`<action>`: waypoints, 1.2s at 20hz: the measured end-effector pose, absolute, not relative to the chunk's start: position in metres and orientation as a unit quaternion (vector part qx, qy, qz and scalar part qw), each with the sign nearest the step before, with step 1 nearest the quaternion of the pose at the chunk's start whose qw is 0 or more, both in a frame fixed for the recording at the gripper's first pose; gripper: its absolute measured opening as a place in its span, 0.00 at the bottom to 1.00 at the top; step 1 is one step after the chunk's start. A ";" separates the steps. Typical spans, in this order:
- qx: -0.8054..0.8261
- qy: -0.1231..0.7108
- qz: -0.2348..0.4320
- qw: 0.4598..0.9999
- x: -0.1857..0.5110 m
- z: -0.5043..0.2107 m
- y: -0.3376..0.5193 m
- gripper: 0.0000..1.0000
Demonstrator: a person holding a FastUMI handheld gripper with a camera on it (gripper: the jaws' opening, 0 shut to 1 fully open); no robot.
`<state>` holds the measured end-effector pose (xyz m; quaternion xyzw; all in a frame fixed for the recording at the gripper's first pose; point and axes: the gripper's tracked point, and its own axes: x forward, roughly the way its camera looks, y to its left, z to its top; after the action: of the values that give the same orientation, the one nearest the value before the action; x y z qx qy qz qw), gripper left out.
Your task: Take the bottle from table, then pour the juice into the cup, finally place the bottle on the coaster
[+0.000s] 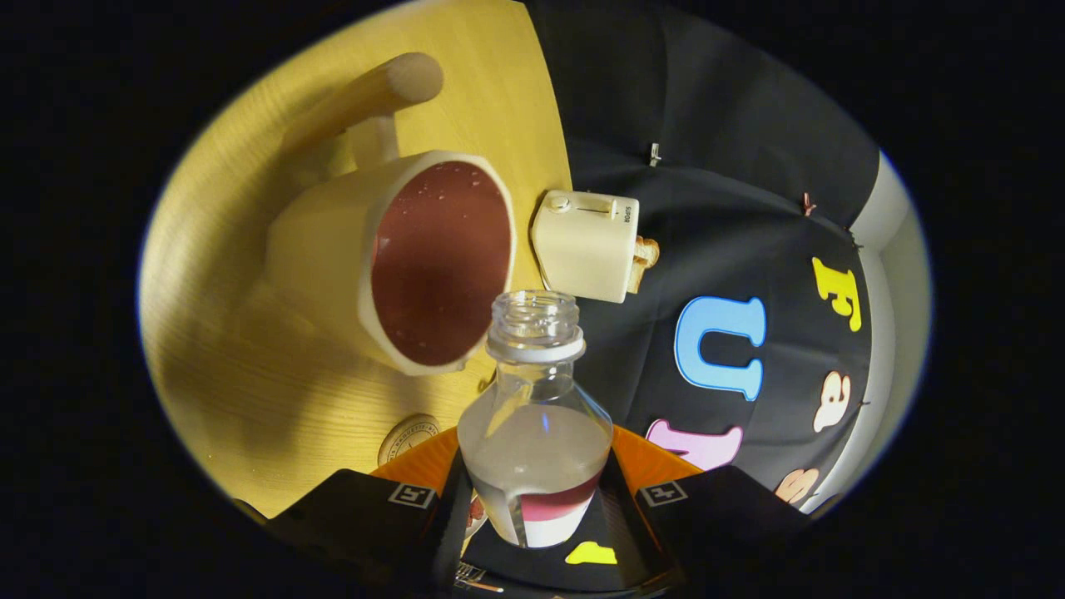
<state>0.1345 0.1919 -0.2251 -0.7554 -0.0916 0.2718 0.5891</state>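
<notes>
Wooden table (pixel 250 399) | gripper (pixel 532 507) clamps bottle (pixel 537 416) | cup (pixel 433 258) beyond

You see a clear bottle (pixel 533 424) with a white neck ring, a cream cup (pixel 391 258) holding dark red juice (pixel 441 266), a cream toaster (pixel 586 245), and a yellow wood-grain table (pixel 250 399).

Fisheye view along the hand-held gripper (pixel 532 499), rolled sideways, close above the table (pixel 250 391), facing the booth wall (pixel 715 166).
</notes>
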 end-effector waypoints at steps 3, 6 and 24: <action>-0.763 -0.100 0.275 0.576 0.132 -0.226 0.192 0.74; -0.772 -0.106 0.281 0.560 0.132 -0.225 0.194 0.73; -0.822 -0.130 0.289 0.474 0.140 -0.227 0.194 0.73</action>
<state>0.1396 0.1936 -0.2269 -0.8217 -0.1296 0.2893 0.4736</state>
